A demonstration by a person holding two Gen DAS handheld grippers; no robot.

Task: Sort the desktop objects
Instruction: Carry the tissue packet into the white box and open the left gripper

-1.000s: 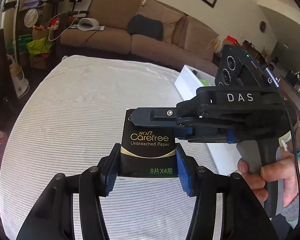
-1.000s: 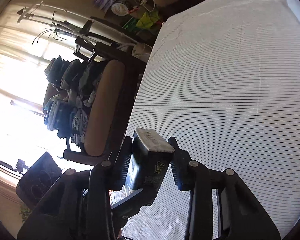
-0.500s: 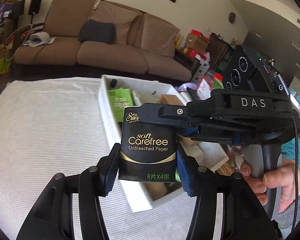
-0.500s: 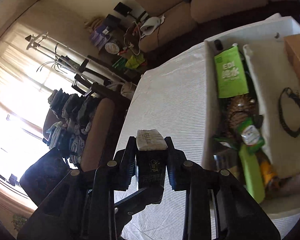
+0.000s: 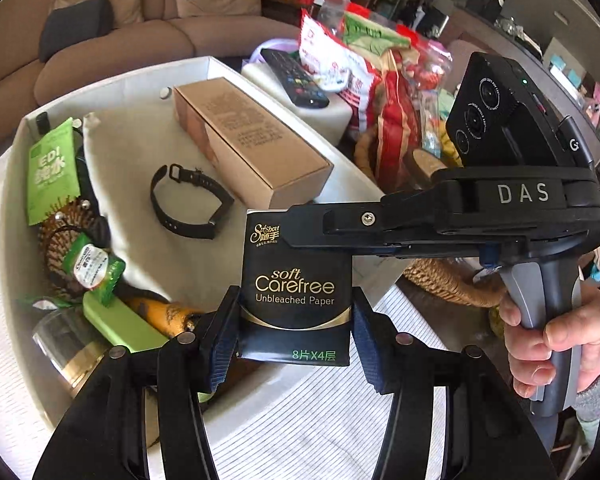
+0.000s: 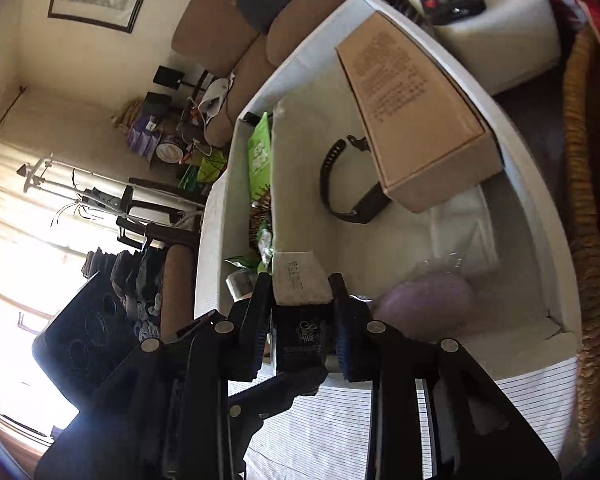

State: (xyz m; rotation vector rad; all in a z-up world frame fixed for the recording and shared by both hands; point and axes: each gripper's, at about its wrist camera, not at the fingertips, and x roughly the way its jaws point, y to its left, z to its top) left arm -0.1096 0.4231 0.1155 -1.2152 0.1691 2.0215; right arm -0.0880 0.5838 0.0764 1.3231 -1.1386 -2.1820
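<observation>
Here, left to right:
Green pouch: it lies at the left edge inside the white box, above a brown wicker-like thing that I cannot name.
Green packets: low at the left of the box, beside a green bar and a glass jar.
Black strap: it lies on the pale lining in the middle of the box, just left of the cardboard carton.
Cardboard carton: long, lying at a slant along the right wall of the box.
Tissue pack: black, with "soft Carefree Unbleached Paper" printed; it is held in the air over the near rim of the box, above the striped cloth of the desk.
Left tongs: the blue pads press on both side edges of the tissue pack, so they grip it.
Right tongs: they come from the right and clamp the upper end of the same pack; a hand holds their grey handle.
Remote control: on a white block beyond the box.
Snack bags: red and white, heaped to the right of the remote.
</observation>
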